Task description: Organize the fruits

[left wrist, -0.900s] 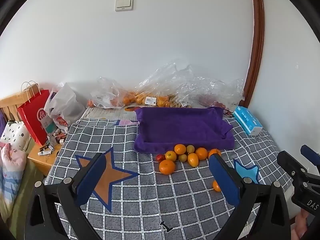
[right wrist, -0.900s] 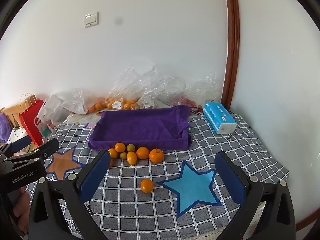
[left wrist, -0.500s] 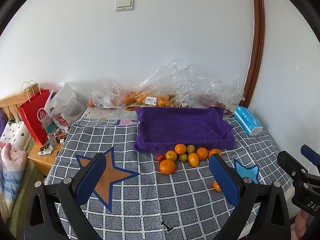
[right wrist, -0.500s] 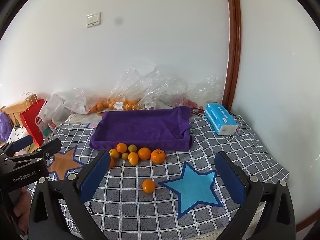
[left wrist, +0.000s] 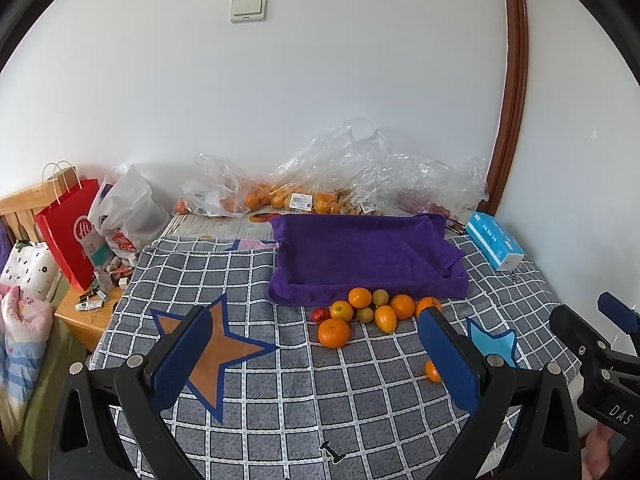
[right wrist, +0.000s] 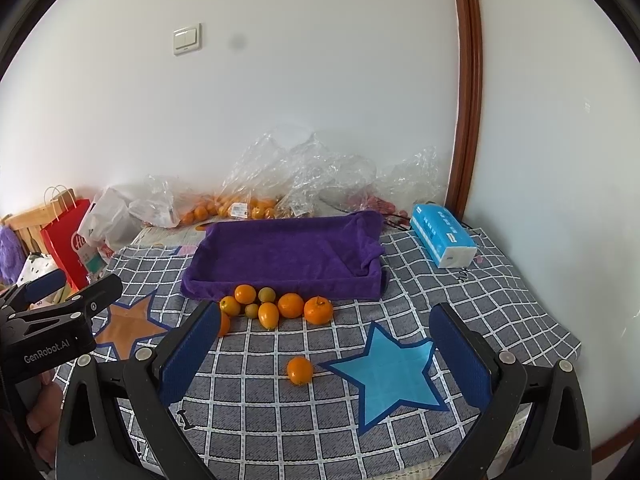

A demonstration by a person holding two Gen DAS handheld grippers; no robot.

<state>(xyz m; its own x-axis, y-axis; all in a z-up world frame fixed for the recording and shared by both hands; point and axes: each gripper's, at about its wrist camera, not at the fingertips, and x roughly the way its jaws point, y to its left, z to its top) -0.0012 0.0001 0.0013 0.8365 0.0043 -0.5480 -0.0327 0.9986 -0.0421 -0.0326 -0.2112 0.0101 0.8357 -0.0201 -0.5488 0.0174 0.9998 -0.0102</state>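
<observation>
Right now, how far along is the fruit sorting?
Nothing looks done: the purple tray holds no fruit. Nothing is in hand; the left gripper and right gripper are open and empty. Left: the fruit cluster before the tray and the stray orange on the cloth.

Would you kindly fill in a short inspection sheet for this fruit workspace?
Surface: checked grey cloth with star patches.
Job's things: loose fruits clustered before the purple tray, which holds none; lone orange apart, nearer the grippers.
Clutter: plastic bags of fruit by the wall, tissue pack.
Grippers: left gripper and right gripper open, empty.
Cables: nothing seen.
Surroundings: white wall, red bag.
</observation>
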